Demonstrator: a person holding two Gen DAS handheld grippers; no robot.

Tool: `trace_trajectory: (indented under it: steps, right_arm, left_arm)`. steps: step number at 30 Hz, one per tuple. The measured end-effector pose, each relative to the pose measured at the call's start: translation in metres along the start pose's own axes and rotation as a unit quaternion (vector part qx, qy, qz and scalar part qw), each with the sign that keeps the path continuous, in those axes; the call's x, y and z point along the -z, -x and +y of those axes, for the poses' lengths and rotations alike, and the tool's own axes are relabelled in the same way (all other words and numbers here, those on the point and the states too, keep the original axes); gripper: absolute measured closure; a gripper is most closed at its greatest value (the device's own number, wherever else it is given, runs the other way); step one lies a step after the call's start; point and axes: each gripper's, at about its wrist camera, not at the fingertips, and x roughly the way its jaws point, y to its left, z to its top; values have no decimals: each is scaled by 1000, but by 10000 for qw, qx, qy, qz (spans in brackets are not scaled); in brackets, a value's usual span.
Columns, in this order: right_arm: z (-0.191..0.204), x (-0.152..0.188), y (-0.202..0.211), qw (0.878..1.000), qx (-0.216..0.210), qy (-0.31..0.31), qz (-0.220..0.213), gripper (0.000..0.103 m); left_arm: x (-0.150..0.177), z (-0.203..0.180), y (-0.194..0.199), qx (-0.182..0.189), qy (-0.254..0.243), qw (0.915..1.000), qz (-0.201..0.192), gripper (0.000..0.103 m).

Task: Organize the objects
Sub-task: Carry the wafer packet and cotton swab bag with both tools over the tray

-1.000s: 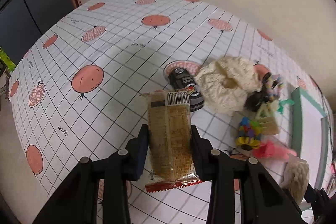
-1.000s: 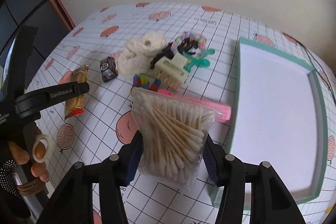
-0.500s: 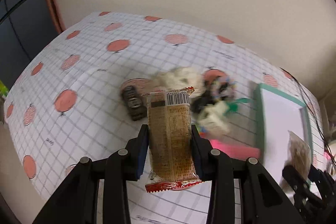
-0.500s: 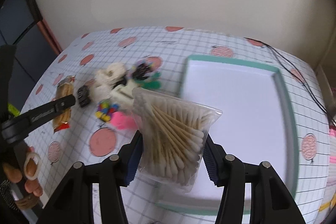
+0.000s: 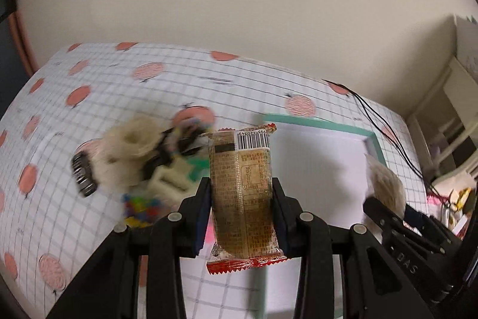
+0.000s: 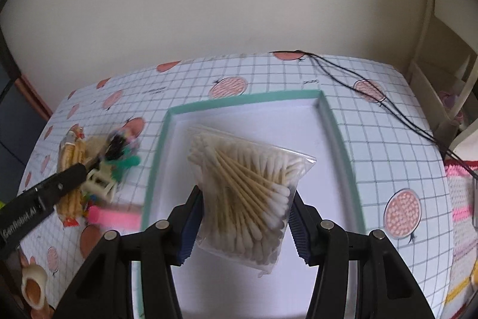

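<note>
My left gripper is shut on a brown snack packet with a barcode and a red crimped end, held upright above the table just left of the teal-rimmed white tray. My right gripper is shut on a clear bag of cotton swabs, hanging over the inside of the tray. The right gripper and its swab bag show at the right of the left wrist view. The left gripper's arm shows at the left of the right wrist view.
A blurred pile lies left of the tray: cream knitted item, toy car, cream hair claw, colourful beads, pink item, green clip. Black cables cross the back right. A wall stands behind.
Both grippers have swung right with their loads. The swab bag now hangs over the tray's middle, and the snack packet has come up beside the tray's left rim.
</note>
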Motion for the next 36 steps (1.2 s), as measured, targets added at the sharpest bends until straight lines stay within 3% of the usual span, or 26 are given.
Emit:
trace_trajectory:
  steps: [7, 17, 36]
  right_arm:
    - [-34, -11, -32, 9983, -169, -550, 51, 47]
    - [-51, -26, -58, 9977, -189, -649, 60, 47]
    - [-45, -27, -87, 9986, 34, -466, 232, 45]
  left_arm:
    - [-10, -34, -37, 229, -367, 9991, -1, 64]
    - [-6, -58, -89, 255, -636, 9973, 257, 64]
    - [-5, -64, -117, 312, -687, 9957, 529, 64]
